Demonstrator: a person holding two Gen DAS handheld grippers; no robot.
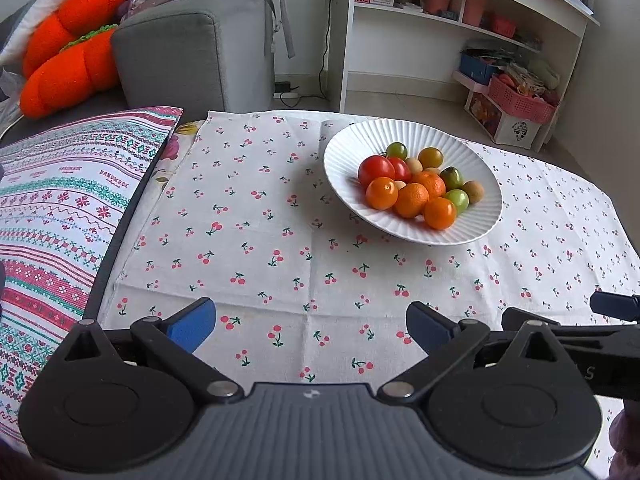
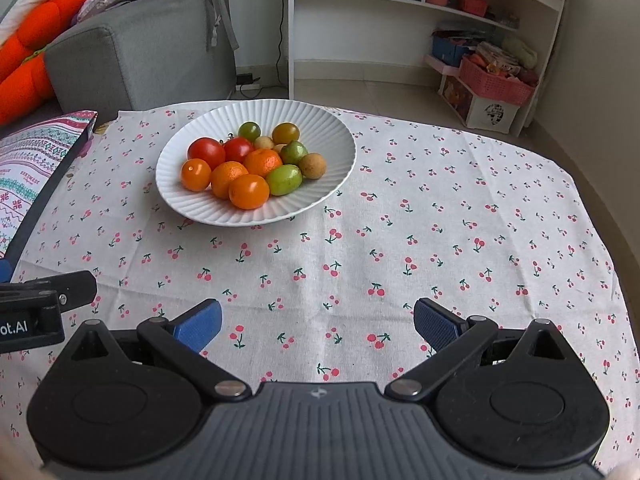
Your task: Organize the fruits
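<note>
A white ribbed plate (image 1: 348, 148) (image 2: 320, 128) sits on the cherry-print tablecloth and holds a pile of small fruits: orange mandarins (image 1: 411, 200) (image 2: 249, 191), red tomatoes (image 1: 375, 169) (image 2: 206, 152), green fruits (image 1: 458, 200) (image 2: 284, 179) and small brown ones (image 1: 473, 192) (image 2: 312, 166). My left gripper (image 1: 312, 326) is open and empty, low over the cloth, well short of the plate. My right gripper (image 2: 318, 322) is open and empty too, with the plate ahead to its left.
A patterned cushion (image 1: 60, 216) lies at the table's left edge. A grey sofa (image 1: 188, 52) with orange plush toys (image 1: 72, 40) stands behind. A white shelf unit (image 2: 420, 20) and pink baskets (image 2: 494, 82) stand at the back right. The other gripper's body shows in each view's edge (image 1: 616, 308) (image 2: 36, 304).
</note>
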